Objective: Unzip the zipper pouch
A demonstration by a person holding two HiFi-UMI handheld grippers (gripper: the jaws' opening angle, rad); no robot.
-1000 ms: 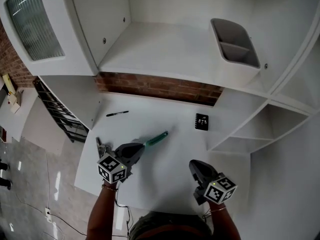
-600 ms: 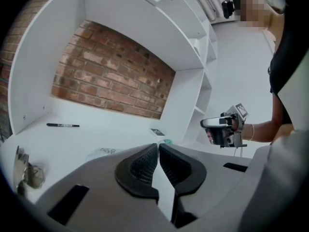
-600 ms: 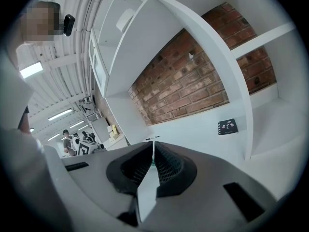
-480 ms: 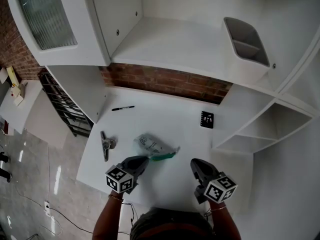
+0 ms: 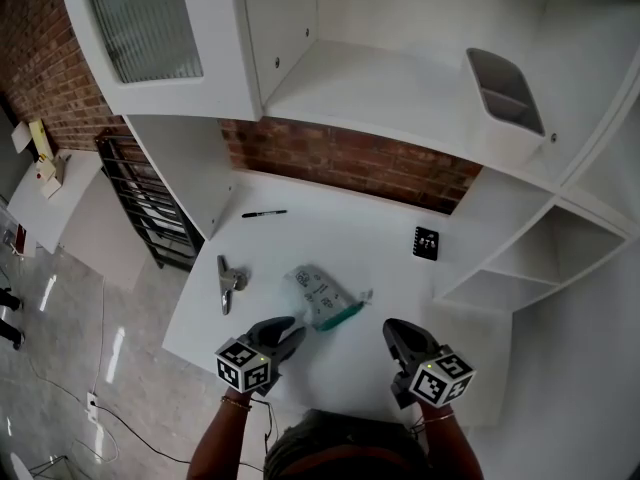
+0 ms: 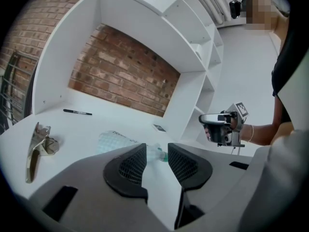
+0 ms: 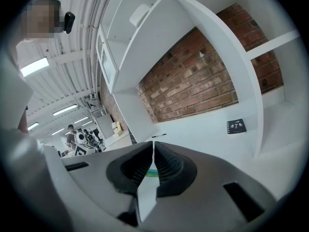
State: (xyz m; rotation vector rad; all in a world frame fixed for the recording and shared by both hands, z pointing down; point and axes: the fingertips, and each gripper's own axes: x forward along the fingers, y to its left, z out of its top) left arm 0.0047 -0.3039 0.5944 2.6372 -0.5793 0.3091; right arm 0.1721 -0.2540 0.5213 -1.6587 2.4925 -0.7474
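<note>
The clear zipper pouch (image 5: 320, 293) with a green zipper edge (image 5: 341, 315) lies flat on the white table (image 5: 350, 248). My left gripper (image 5: 290, 328) sits just short of the pouch's near end. Its jaws are opening, a small gap shows between them, and nothing is held. In the left gripper view the pouch (image 6: 117, 140) lies beyond the left gripper (image 6: 157, 151). My right gripper (image 5: 393, 328) hovers to the right of the pouch, shut and empty. The right gripper (image 7: 153, 151) view shows its pads pressed together, with a strip of green zipper (image 7: 150, 172) behind them.
A black marker (image 5: 263, 213) lies at the table's back left. A metal clip (image 5: 228, 285) lies left of the pouch, and a small black card (image 5: 426, 242) lies at the back right. A grey bin (image 5: 505, 93) sits on the shelf above. The table's front edge is by my grippers.
The left gripper held the pouch by its green end, set it down on the table, let go and drew back toward me. The right gripper has stayed put.
</note>
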